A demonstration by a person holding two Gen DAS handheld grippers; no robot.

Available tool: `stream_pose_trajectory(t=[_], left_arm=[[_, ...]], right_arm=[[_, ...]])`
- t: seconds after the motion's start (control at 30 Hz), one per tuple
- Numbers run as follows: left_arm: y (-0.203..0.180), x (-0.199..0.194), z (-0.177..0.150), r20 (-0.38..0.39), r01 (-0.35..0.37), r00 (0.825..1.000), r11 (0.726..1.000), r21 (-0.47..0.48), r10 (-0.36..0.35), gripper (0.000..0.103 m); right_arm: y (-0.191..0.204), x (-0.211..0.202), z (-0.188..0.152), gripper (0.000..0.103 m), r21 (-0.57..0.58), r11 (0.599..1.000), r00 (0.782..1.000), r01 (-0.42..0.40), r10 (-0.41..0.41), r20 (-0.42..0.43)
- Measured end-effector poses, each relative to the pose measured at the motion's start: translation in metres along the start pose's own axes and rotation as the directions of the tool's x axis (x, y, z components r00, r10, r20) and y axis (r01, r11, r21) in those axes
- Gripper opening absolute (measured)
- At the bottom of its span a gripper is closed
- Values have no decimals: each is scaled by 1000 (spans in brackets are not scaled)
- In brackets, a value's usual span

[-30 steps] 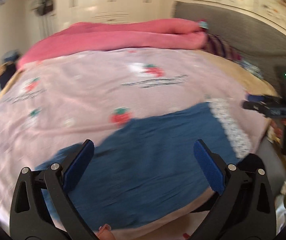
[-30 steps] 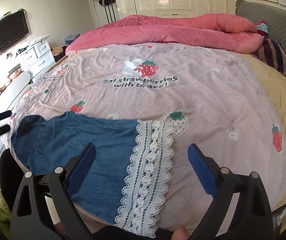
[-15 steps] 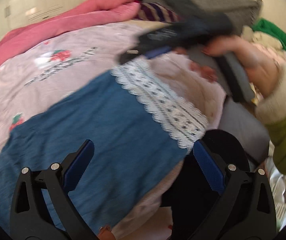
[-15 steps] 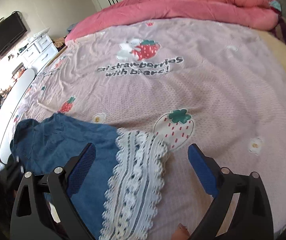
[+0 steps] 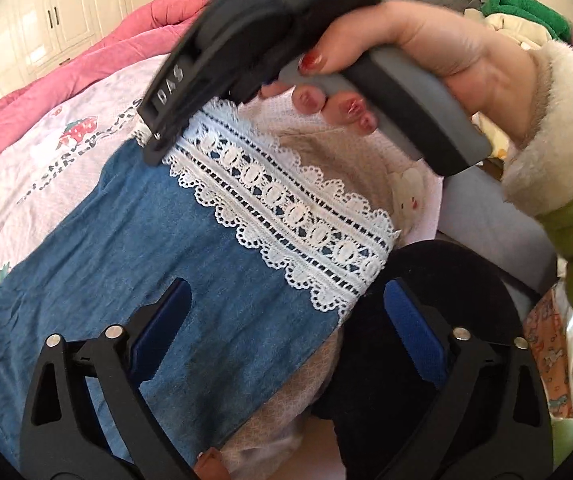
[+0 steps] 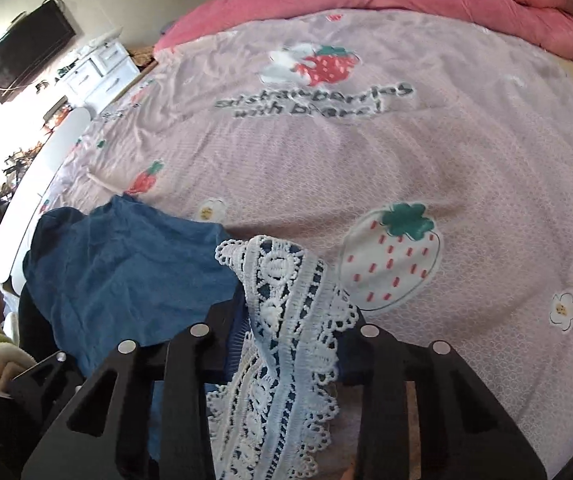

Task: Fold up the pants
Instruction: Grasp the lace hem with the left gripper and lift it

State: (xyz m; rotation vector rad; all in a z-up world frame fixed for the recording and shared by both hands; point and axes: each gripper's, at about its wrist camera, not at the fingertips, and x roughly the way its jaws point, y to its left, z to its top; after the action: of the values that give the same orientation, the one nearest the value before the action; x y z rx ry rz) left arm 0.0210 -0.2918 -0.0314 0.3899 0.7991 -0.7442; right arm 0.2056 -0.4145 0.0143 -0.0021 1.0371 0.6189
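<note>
Right wrist view: my right gripper (image 6: 286, 344) has just been closing and now pinches the pants' lace hem (image 6: 282, 300) to lift it; left gripper (image 5: 286, 332) hangs released above the denim (image 5: 158, 240).

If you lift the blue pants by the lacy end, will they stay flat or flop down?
Probably flop. The pants already bunch and wrinkle on the bed, so the cloth looks soft. The lace puckers into a ridge where the right gripper, which has just been closing, pinches it. They look thin, so likely light. The left gripper is open.
</note>
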Motion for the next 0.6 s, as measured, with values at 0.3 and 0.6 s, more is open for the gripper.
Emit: stream_pose_trajectory(t=[0.3, 0.6], left_arm=[[-23, 5, -2, 2, 12, 1000, 994, 110, -12, 57], [-34, 25, -6, 3, -81, 997, 983, 163, 81, 38]], right_arm=[[9, -3, 13, 31, 1, 1000, 1000, 0, 0, 3], [11, 0, 19, 31, 13, 1000, 1000, -13, 13, -9]])
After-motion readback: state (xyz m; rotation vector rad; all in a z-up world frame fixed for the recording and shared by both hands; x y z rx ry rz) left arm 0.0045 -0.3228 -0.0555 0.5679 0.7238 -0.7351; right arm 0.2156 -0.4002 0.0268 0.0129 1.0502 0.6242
